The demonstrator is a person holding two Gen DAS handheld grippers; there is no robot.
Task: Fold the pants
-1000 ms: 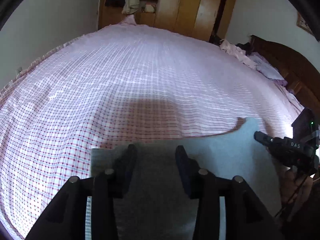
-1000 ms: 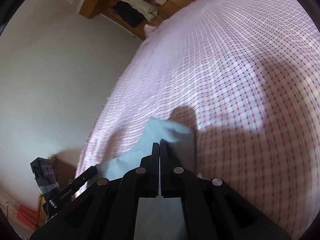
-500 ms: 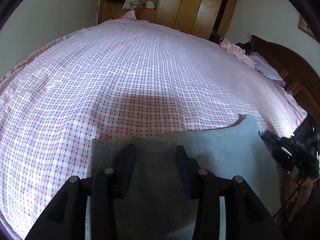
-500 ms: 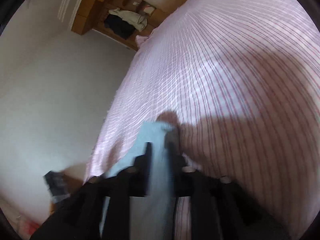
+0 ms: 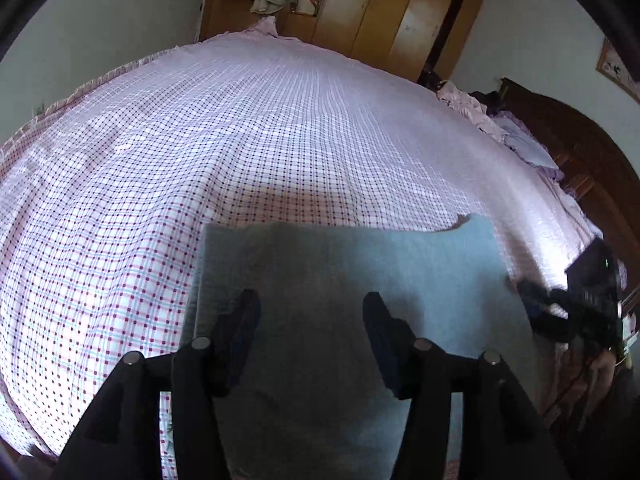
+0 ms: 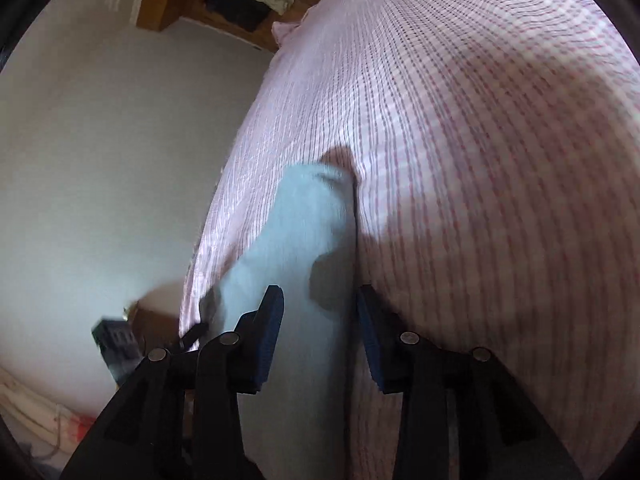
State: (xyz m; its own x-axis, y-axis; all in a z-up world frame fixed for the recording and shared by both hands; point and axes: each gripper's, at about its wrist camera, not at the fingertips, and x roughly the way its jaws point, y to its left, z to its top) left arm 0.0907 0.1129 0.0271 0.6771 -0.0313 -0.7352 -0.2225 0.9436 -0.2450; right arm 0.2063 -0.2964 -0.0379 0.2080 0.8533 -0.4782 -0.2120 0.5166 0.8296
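Note:
The light grey-blue pants (image 5: 352,280) lie folded flat on the pink checked bed (image 5: 240,140), near its front edge. My left gripper (image 5: 310,312) is open and empty, its jaws spread just above the pants' near part. The right gripper shows at the right of this view (image 5: 560,308), beside the pants' right edge. In the right wrist view the pants (image 6: 296,248) run away from me along the bed's edge. My right gripper (image 6: 320,316) is open and empty over their near end. This view is motion-blurred.
A wooden wardrobe (image 5: 400,20) with hanging clothes stands beyond the bed. A dark wooden headboard (image 5: 580,152) and crumpled bedding (image 5: 500,124) are at the right. A grey wall (image 6: 100,160) runs along the bed's left side. The left gripper (image 6: 120,340) shows low left.
My right gripper was shut on the pants' edge and has opened and let go. My left gripper stayed open and drew back a little. The pants now rest flat.

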